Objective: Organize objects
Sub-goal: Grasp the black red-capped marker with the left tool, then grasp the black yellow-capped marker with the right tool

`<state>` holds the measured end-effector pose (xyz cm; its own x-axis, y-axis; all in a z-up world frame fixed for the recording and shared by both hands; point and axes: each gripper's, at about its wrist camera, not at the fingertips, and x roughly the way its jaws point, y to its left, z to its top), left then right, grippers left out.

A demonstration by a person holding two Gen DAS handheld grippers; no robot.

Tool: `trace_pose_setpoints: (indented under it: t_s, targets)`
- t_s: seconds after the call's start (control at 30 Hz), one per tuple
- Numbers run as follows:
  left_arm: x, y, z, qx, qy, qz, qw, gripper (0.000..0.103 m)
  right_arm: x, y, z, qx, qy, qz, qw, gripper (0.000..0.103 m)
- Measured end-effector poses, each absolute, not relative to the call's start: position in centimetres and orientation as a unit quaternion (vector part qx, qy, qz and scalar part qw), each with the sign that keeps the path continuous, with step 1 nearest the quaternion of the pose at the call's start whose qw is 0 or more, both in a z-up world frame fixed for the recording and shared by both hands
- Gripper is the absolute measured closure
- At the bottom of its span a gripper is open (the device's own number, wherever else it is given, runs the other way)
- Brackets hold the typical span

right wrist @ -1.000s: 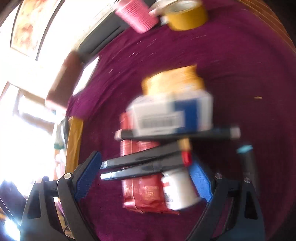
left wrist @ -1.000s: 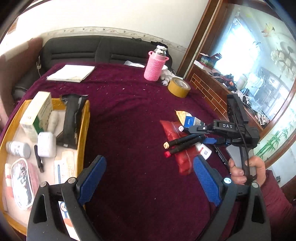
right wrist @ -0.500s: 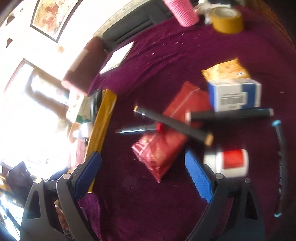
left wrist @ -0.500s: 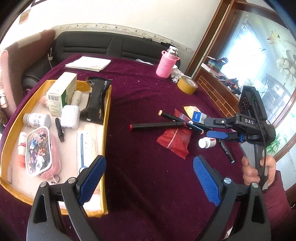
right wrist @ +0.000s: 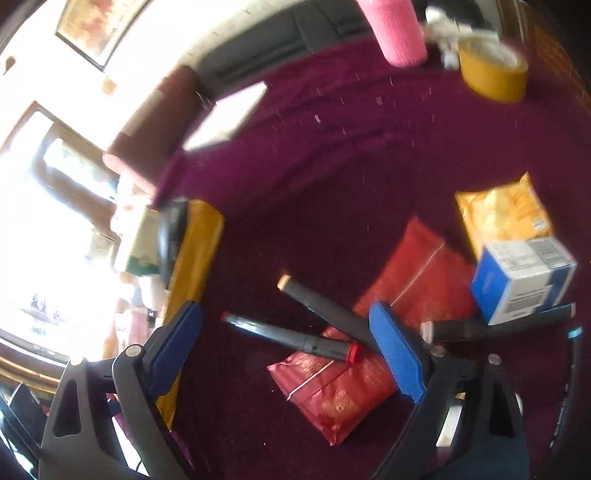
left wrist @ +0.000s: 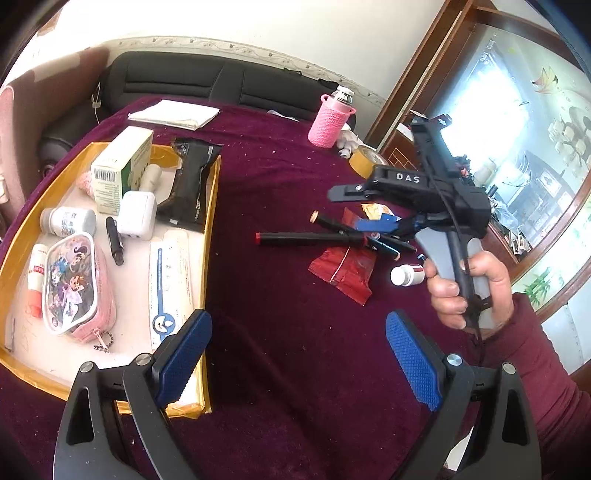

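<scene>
Two black markers lie crossed on the maroon cloth: one with a red cap, one with a tan end. Under them lies a red packet. Beside it are a blue-white box, a yellow packet, a third marker and a small white bottle. My right gripper is open and empty, hovering over the markers. My left gripper is open and empty, nearer me. The yellow tray on the left holds several items.
A pink-sleeved bottle and a yellow tape roll stand at the far right. White papers lie at the back. A black sofa is behind the table. A wooden cabinet edge runs along the right.
The right gripper let go of the two markers, which now lie crossed on the red packet, and it has risen above them. The left gripper pulled back toward the tray side.
</scene>
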<state>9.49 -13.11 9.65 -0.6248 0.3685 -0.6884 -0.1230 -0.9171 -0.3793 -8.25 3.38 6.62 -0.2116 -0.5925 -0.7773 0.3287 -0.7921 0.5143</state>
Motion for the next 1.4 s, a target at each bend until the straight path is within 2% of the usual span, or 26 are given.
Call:
trace_pose_setpoints:
  t_s: [0.13,0.2,0.43,0.63,0.7,0.73,0.77,0.8,0.87,0.9,0.93,1.2,1.27,1.4]
  targets:
    - [8.8,-13.2,9.1,-0.415,-0.158,0.885,0.142,0.010,-6.1,1.8,3.9,0.603,-0.197,-0.661,0.401,0.010]
    - [8.4,-12.8,8.6,-0.422,-0.155,0.882,0.143,0.010,-4.5,1.3,3.4,0.613,-0.204,-0.629,0.432,0.010]
    - [7.6,-9.5,6.8,-0.442,-0.119,0.875,0.160,0.012,-2.2,5.9,5.9,0.551,-0.176,-0.717,0.390,0.010]
    - [4.8,-7.8,5.3,-0.466,-0.133,0.863,0.139,0.013,-1.2,8.8,6.0,0.539,-0.168,-0.740,0.366,0.010]
    - [3.1,-7.4,4.6,-0.478,-0.142,0.858,0.126,0.024,-0.9,9.1,5.8,0.537,-0.171,-0.742,0.364,0.010]
    - [2.3,-7.3,4.0,-0.491,-0.143,0.851,0.119,0.039,-0.7,9.4,5.8,0.534,-0.171,-0.744,0.363,0.010]
    - [1.5,-7.0,3.3,-0.506,-0.147,0.842,0.117,0.058,-0.6,9.7,5.8,0.531,-0.172,-0.747,0.360,0.010]
    - [0.7,-6.5,2.5,-0.521,-0.149,0.832,0.122,0.068,-0.3,10.0,6.0,0.528,-0.172,-0.752,0.356,0.010]
    - [0.3,-5.3,2.6,-0.508,-0.120,0.845,0.117,0.080,0.2,10.9,6.4,0.517,-0.167,-0.763,0.349,0.010]
    - [0.1,-4.8,2.6,-0.506,-0.115,0.846,0.121,0.080,0.5,11.3,6.6,0.511,-0.159,-0.771,0.345,0.010]
    - [0.1,-4.3,2.7,-0.507,-0.108,0.846,0.128,0.085,0.9,11.5,6.7,0.506,-0.148,-0.778,0.342,0.010]
    - [-0.5,-3.0,2.7,-0.513,-0.078,0.847,0.113,0.083,4.9,9.8,6.3,0.502,0.018,-0.788,0.357,0.010]
    - [-0.8,-1.8,2.7,-0.506,-0.046,0.855,0.105,0.075,5.6,9.9,5.9,0.506,0.030,-0.784,0.360,0.010]
    - [-0.1,0.9,2.3,-0.476,0.053,0.873,0.094,0.071,6.6,10.5,5.8,0.500,0.039,-0.787,0.360,0.010]
